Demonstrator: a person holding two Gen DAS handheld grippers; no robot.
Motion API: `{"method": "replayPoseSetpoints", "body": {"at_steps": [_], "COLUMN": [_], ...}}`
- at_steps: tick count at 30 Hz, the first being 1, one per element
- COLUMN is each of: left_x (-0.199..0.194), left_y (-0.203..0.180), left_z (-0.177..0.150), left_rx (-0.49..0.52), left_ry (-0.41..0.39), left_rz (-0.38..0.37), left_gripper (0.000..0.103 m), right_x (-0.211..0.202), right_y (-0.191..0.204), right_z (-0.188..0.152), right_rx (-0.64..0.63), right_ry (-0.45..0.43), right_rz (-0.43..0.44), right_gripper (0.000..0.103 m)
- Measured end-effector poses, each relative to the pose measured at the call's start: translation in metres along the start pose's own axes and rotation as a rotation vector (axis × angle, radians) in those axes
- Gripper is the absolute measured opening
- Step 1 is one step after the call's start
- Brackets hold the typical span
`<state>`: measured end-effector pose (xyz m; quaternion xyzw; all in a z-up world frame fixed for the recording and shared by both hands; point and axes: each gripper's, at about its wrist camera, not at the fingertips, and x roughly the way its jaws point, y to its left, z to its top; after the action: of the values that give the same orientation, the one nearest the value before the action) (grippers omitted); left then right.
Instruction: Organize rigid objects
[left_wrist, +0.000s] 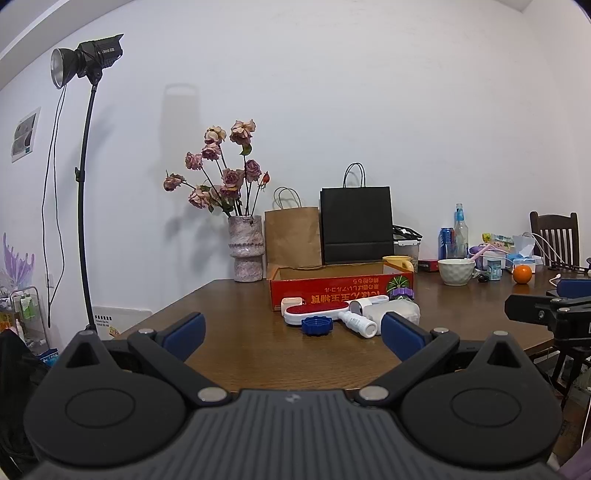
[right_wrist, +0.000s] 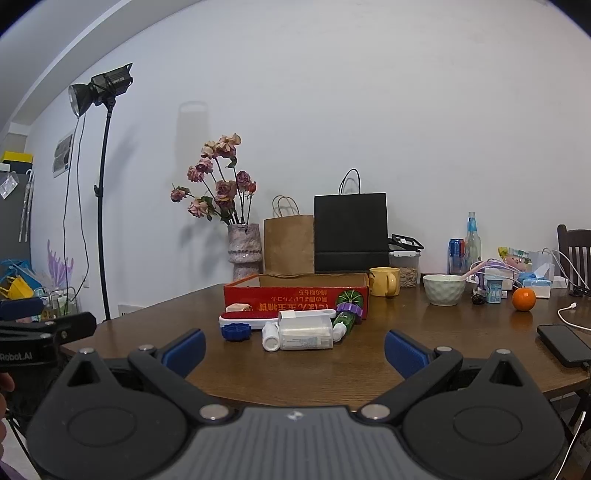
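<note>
Both tools (left_wrist: 291, 334) (right_wrist: 294, 349) wide open, empty; red box (right_wrist: 295, 295) interior hidden, small items (right_wrist: 304, 334) just before it

White bottles (right_wrist: 271, 336), blue cap (right_wrist: 236, 331), red brush (right_wrist: 245, 318) lie before red box (right_wrist: 295, 295).

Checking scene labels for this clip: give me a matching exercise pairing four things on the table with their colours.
Things:
1. screw cap
2. mug
3. bowl
4. open cardboard box

Colours:
A. yellow
B. red
C. blue
D. white

Pairs: 1-C, 2-A, 3-D, 4-B
</note>
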<state>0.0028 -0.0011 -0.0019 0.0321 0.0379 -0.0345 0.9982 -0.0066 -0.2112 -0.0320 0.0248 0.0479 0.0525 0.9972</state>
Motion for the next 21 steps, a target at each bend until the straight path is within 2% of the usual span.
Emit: {"method": "replayPoseSetpoints", "body": {"at_steps": [21], "left_x": [-0.0003], "left_y": [-0.0008], "left_z": [0.0025], "left_rx": [0.005], "left_ry": [-0.001], "left_rz": [0.002], "left_gripper": [0.103], "right_x": [0.0026], "right_y": [-0.0011], "right_z": [-0.0034], "right_rx": [-0.003], "right_ry": [0.004], "right_rz": [0.01], "right_gripper": [0.103]}}
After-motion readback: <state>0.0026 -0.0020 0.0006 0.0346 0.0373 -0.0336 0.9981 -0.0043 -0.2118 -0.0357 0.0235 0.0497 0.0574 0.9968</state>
